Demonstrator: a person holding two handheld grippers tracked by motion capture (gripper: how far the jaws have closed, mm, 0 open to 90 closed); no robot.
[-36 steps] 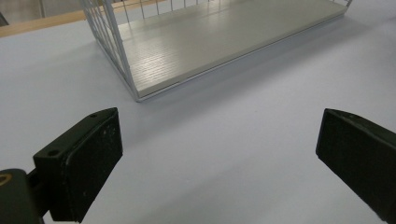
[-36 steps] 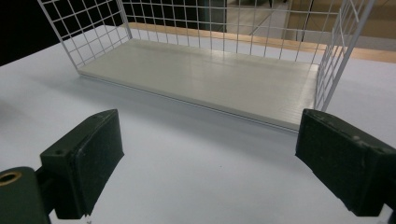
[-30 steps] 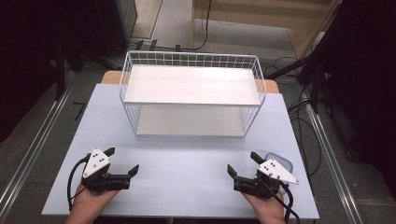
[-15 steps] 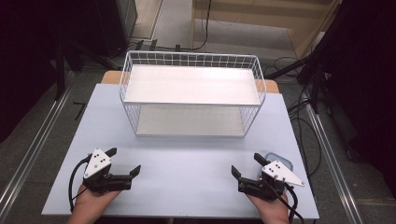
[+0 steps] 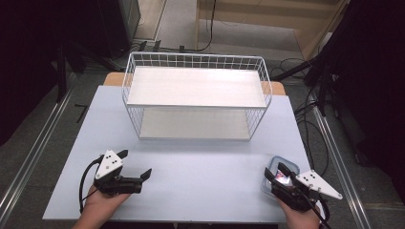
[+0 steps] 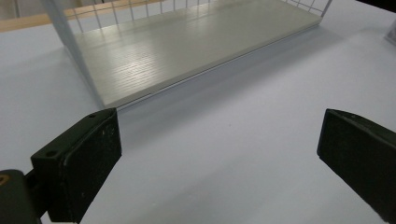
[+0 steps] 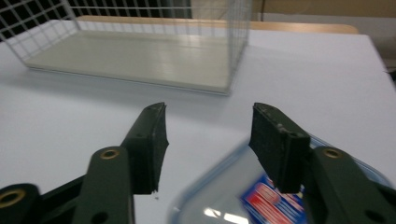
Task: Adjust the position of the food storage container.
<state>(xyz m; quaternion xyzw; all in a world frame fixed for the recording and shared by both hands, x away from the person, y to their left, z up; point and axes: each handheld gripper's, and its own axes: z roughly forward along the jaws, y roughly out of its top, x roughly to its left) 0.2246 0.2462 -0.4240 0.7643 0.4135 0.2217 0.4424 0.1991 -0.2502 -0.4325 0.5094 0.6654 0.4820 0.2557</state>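
— What sort of room am I working in?
— A lab, I'd say: bare table [image 5: 191, 167], loose cables [image 5: 310, 119] on the floor right, metal rails [image 5: 28, 162] left.

R tool [image 7: 208, 144] half-shut over clear box [image 7: 219, 205] (blurred).

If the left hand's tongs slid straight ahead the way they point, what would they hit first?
Probably the wire basket, at its near corner by the lower shelf. The left tongs stand open over bare table, though depth is hard to judge.
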